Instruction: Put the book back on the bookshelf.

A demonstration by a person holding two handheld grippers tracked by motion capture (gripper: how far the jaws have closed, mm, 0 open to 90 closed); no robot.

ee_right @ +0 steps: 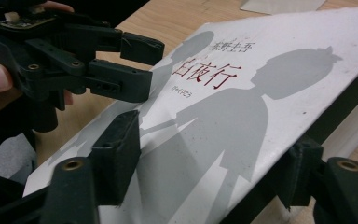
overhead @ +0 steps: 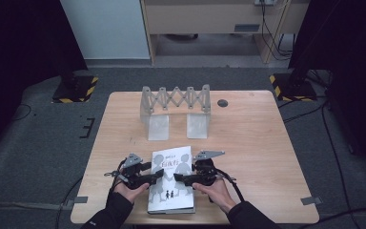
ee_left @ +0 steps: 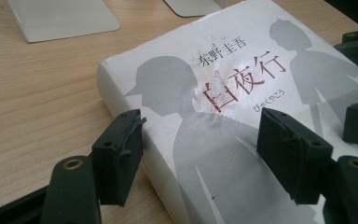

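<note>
High view: a white book (overhead: 171, 180) with grey silhouettes on its cover lies flat on the wooden bench (overhead: 248, 143), near the person's edge. The left tongs (overhead: 158, 175) reach in from the book's left side, and the right tongs (overhead: 177, 180) from its right; their tips come close together over the middle of the cover. Farther back on the bench stands a grey scissor-lattice rack (overhead: 175, 101) with two pale plates beneath it, well apart from the book.

Left gripper view: the left tongs (ee_left: 200, 140) are released. One jaw stands beside the book's (ee_left: 223, 107) side edge and the other over the cover, with no pad pressing. Red characters are printed on the cover.

Right gripper view: the book's cover (ee_right: 223, 102) is lifted at an angle, its far edge raised off the pages below. The right tongs (ee_right: 205, 154) straddle this cover, one jaw above it and the other beneath the raised edge. Whether the pads actually clamp it cannot be told. The left tongs (ee_right: 142, 70) show at upper left, jaws parted over the cover.
</note>
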